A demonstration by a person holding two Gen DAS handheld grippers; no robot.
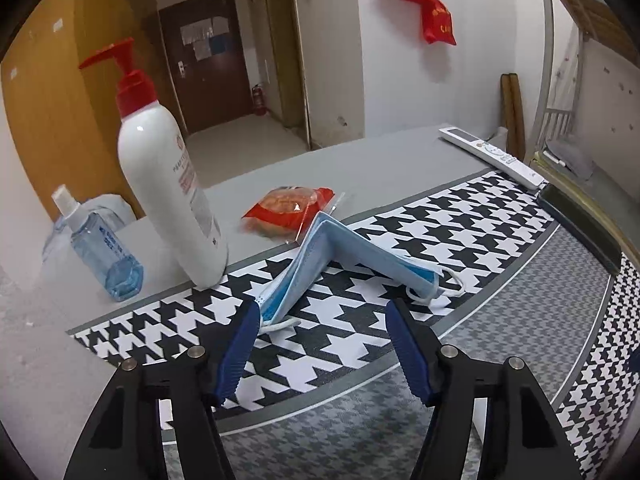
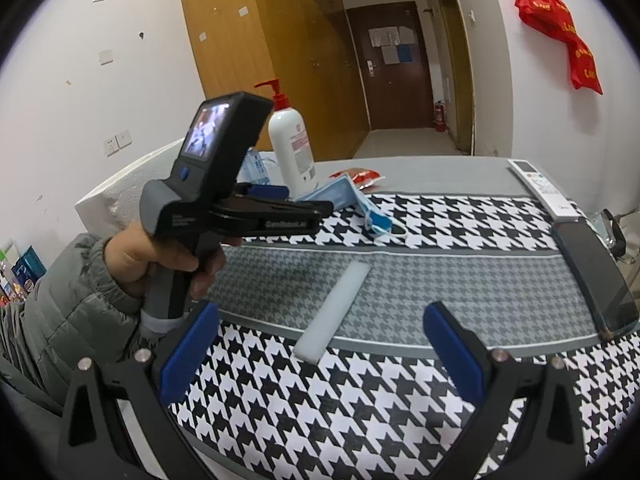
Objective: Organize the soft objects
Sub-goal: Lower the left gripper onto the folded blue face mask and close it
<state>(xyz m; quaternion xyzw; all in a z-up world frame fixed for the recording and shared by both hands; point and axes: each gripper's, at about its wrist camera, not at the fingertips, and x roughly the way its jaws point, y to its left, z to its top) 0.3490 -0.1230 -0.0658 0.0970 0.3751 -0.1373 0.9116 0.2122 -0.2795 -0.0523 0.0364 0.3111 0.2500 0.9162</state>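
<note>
Left claw: spread, the blue pads apart, nothing pressed between them; seen also from the right wrist view, held in a hand with a grey padded sleeve
Right claw: spread wide, empty, hanging over the worktop
Light blue pleated face masks, a small folded stack: just ahead of the left claw, standing like a tent on the black-and-white houndstooth cloth; the near end with its white ear loop lies just beside the left finger, whether it touches I cannot tell; the other end lies ahead and to the right of the claw
White flat foam strip: ahead of the right claw, between its two fingers in the view, lying on the grey houndstooth band, not touched
Tall white pump bottle with red pump head: ahead and left of the left claw, upright, near the masks
Small clear blue spray bottle: further left of the white bottle, upright
Red plastic snack packet: behind the masks, just beside their top fold
White remote control: far ahead to the right of the left claw, at the edge of the worktop
Grey worktop: carries all of these things
</note>
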